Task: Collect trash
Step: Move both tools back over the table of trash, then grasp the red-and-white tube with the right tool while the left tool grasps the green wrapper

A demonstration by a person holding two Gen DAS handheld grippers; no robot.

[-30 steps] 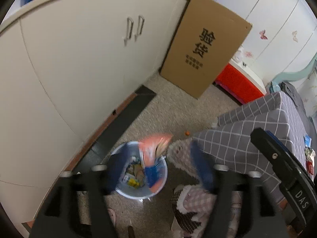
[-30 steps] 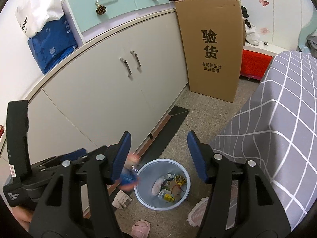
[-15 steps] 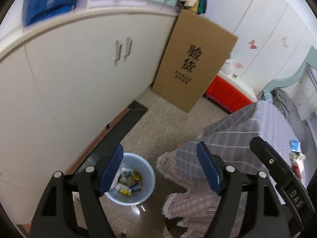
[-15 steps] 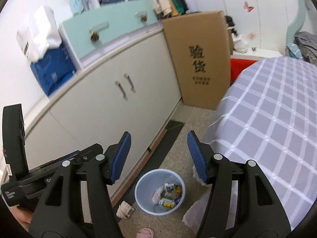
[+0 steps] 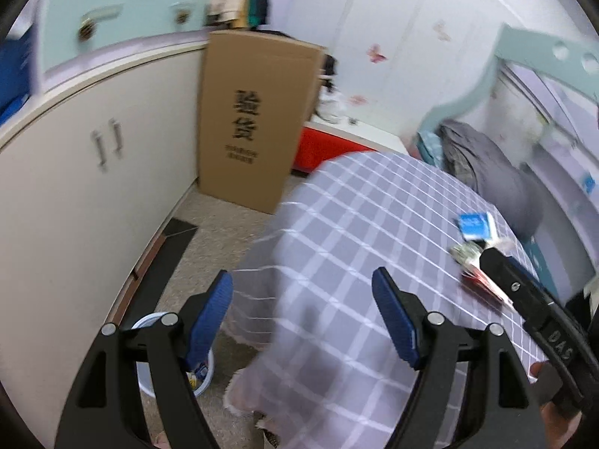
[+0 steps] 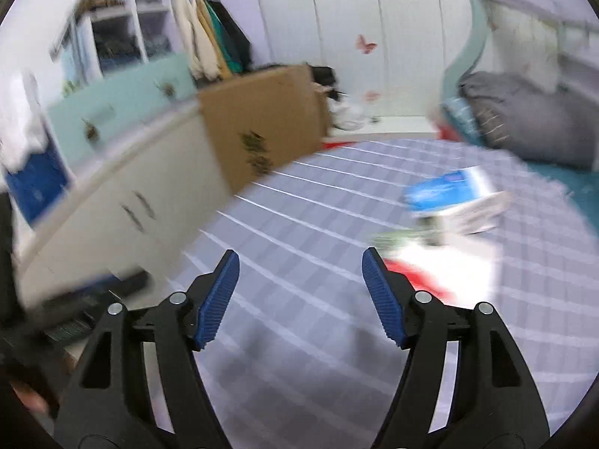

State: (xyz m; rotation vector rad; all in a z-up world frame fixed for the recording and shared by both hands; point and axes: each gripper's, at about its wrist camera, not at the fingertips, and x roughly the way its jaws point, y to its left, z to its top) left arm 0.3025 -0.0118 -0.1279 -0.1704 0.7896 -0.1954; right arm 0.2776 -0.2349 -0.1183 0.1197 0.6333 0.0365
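Both tools are gaping empty, the left tool [image 5: 301,321] over the checked tabletop [image 5: 359,224] edge. The right tool [image 6: 299,297], its jaws just widening, is aiming toward the wrappers [image 6: 445,205] lying mid-tabletop, well apart from the bin [image 5: 204,372] below, presumably readying another pickup.

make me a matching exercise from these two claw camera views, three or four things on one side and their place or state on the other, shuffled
Things:
1. tall brown cardboard box
2. round pale blue plastic trash bin
3. flat blue and white packet
4. left claw

Places or states:
A. lying on the grey checked bedspread
B. open, nothing between its blue pads
C. leaning upright against the cream cabinet
D. on the floor, partly hidden behind a claw finger

Pairs: 1-C, 2-D, 3-A, 4-B
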